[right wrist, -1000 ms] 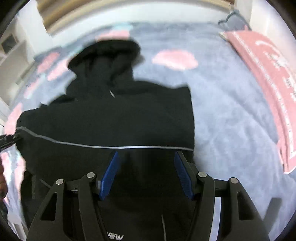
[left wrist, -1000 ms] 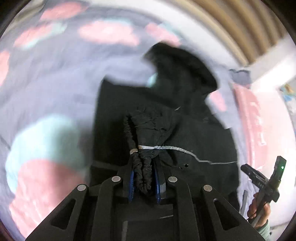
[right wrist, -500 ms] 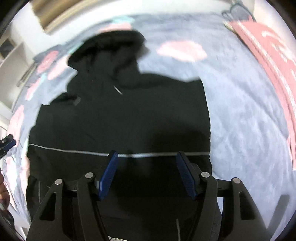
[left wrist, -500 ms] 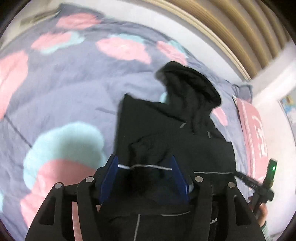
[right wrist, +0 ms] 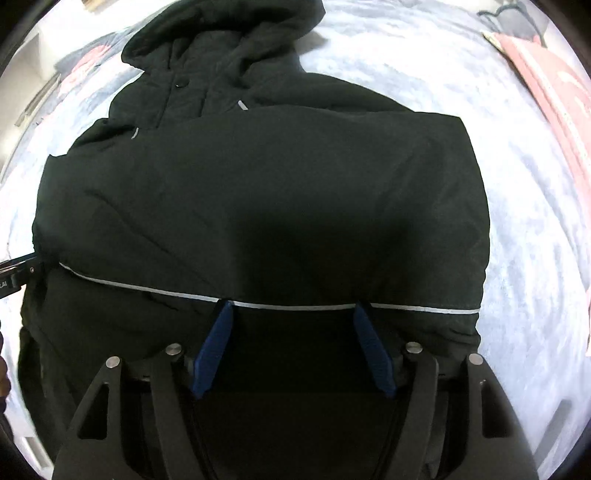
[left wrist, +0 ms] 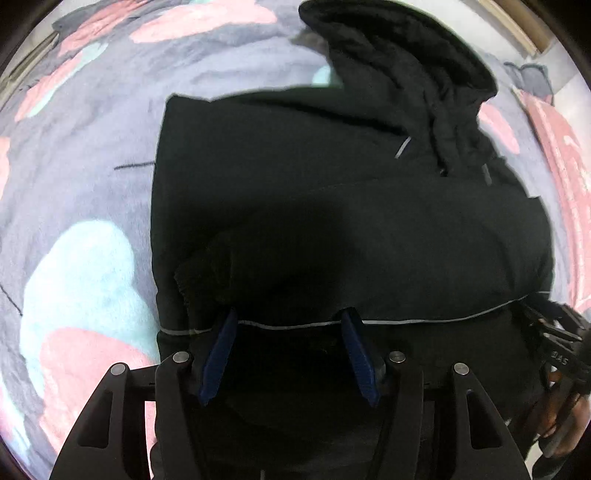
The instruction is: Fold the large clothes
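My left gripper (left wrist: 290, 323) and right gripper (right wrist: 293, 315) both gape wide, holding nothing, blue pads at the grey stripe (right wrist: 303, 306) of the black hooded jacket (right wrist: 258, 192). It spreads ahead on the blanket (left wrist: 74, 206), hood (right wrist: 225, 33) farthest. No lettering reads clearly.

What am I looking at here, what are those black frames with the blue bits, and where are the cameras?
These are two hand-held tongs, one in each of a person's hands, with no robot arm involved. Each carries a wide-angle camera looking forward along its two blue fingers, so one picture comes from the left tongs and the other from the right tongs. Both tongs are open and hold nothing. Under them lies a black hooded jacket, spread on a bed blanket patterned in grey, pink and pale blue. A thin silver stripe crosses the jacket. A pink pillow lies at the far right.
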